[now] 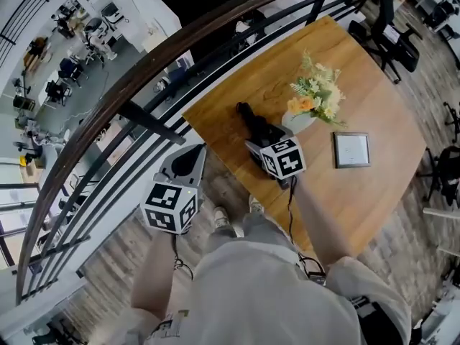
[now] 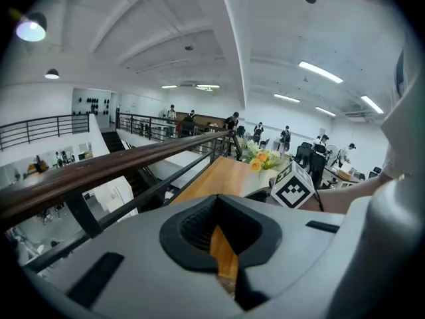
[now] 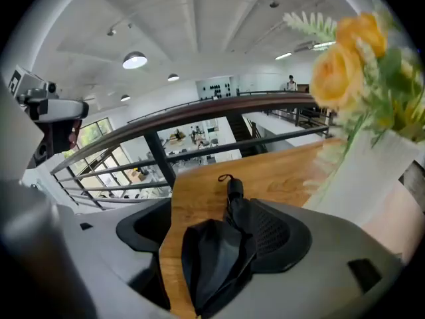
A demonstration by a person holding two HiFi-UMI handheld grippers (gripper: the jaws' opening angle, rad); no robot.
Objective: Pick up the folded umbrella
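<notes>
Tabletop (image 3: 279, 171) carries the folded umbrella (image 3: 229, 208) between the parted right tongs (image 3: 207, 244) — ready for clamping; left tongs (image 1: 185, 161), together and empty, idle lower left.

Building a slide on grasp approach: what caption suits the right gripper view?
Right gripper, jaws apart, straddles the folded black umbrella on the wooden table, beside a white vase of yellow flowers.

You wear light beige shorts (image 1: 287, 300), lower centre, and pale shoes (image 1: 224, 220). Grey moulded left gripper (image 2: 222, 244) and right gripper (image 3: 212, 244): black-and-white marker cubes (image 1: 169, 207), thin black cables (image 1: 176, 257).
</notes>
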